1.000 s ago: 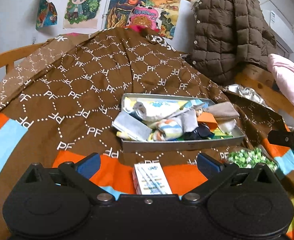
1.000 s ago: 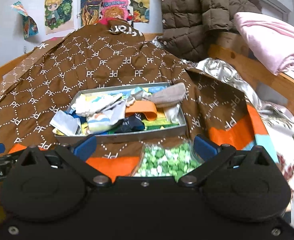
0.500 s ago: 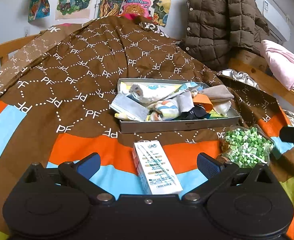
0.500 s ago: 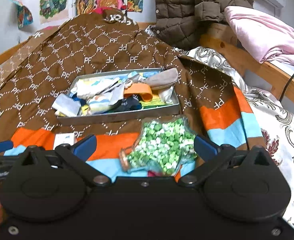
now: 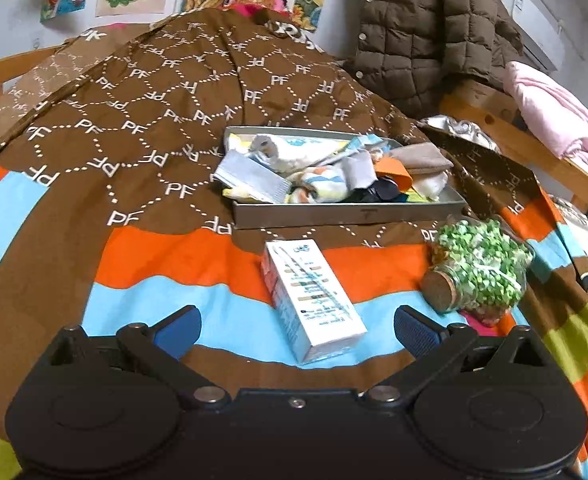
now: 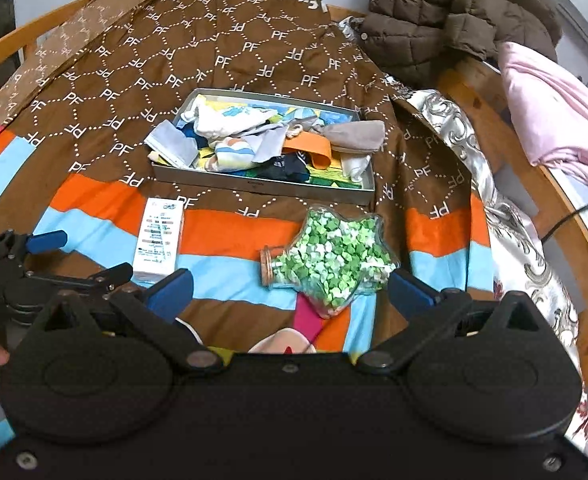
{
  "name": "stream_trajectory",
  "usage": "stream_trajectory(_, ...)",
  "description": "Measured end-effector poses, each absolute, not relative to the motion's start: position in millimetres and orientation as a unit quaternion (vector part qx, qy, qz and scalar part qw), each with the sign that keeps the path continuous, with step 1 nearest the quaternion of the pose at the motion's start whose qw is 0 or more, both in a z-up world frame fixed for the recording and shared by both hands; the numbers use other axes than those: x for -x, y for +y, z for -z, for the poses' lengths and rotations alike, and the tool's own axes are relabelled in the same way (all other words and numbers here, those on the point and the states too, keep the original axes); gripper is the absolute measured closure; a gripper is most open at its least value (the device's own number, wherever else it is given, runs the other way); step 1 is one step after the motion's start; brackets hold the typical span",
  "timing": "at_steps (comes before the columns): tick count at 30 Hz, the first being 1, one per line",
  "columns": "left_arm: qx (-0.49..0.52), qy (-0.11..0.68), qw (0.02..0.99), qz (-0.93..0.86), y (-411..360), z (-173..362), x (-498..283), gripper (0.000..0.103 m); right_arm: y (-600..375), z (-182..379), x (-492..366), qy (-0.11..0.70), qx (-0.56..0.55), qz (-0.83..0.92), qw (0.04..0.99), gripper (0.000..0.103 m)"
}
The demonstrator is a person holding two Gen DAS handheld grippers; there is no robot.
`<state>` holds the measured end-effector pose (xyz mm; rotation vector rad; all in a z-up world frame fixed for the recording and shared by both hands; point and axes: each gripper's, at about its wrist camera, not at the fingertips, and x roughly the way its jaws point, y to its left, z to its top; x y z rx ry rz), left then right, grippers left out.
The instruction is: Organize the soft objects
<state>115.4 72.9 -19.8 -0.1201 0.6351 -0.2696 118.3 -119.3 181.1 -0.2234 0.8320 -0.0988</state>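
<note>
On the bed, the grey tray (image 5: 346, 216) holds the heaped socks (image 5: 326, 172), with the white carton (image 5: 314, 300) and the star-shaped jar (image 6: 334, 256) lying just in front of it. Both the left gripper (image 5: 296, 322) and the right gripper (image 6: 290, 290) have jaws apart and empty. Risk: the soft quilt (image 5: 134, 160) gives under load, so a reach toward the tray may nudge the jar into rolling or snag several socks at once.

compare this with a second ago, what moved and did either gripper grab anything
Both grippers pulled back from the tray: the white carton and the star-shaped jar of green beads now lie fully in view ahead of them. The left gripper and right gripper are open as before; nothing was taken or let go. Tray, clothes, carton and jar kept their places on the blanket.
</note>
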Motion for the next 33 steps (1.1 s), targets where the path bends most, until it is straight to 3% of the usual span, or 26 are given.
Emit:
stream_trajectory(17,0.051,0.281,0.956,0.071,66.6,6.9,-103.4,0.001,-142.6,-128.9,-128.4,0.403,0.073,0.028,0.912,0.0)
stream_trajectory(33,0.016,0.271,0.962,0.035,42.9,-9.3,-83.3,0.001,-183.5,-137.5,-101.5,0.336,0.051,-0.028,0.94,0.0)
